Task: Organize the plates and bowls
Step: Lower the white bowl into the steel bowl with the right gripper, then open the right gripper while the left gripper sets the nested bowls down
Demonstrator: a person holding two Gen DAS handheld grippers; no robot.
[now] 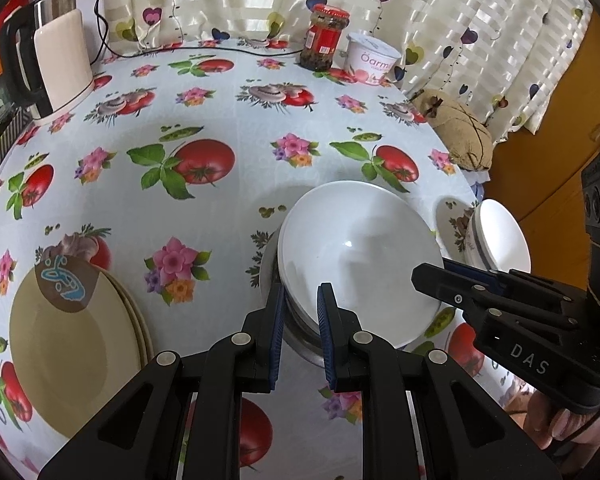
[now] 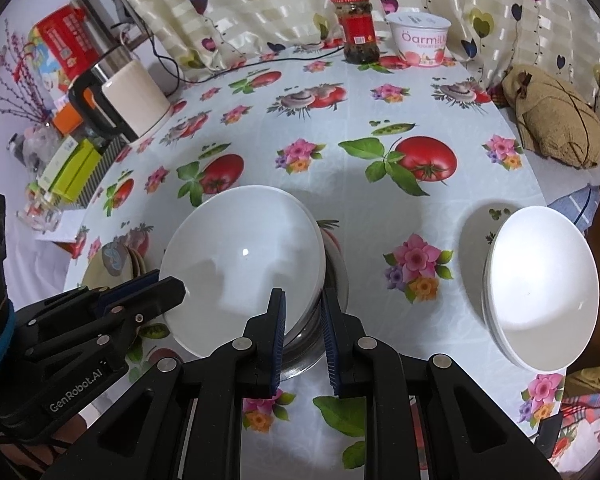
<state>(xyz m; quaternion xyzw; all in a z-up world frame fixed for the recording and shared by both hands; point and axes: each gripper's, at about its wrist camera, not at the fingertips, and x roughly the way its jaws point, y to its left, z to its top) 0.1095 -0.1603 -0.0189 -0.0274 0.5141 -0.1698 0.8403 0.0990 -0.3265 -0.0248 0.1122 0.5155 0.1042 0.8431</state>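
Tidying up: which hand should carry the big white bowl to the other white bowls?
Probably right: the right tongs straddle the big white bowl on the side nearest the other white bowls; the left tongs are at the opposite rim.

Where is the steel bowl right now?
Mid-table, under the stacked white bowls: the steel bowl sits between both grippers, beige plates on its left.

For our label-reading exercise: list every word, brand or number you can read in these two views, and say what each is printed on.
"Oarmil": the white yogurt tub by the curtain; the small line beneath is blurred.
"DAS": the side of the right tool, seen from the left wrist view.
"GenRobot.AI": the side of the left tool, seen from the right wrist view.
Red-lidded jar: label print too small to read.
Red box: print too blurred to read.
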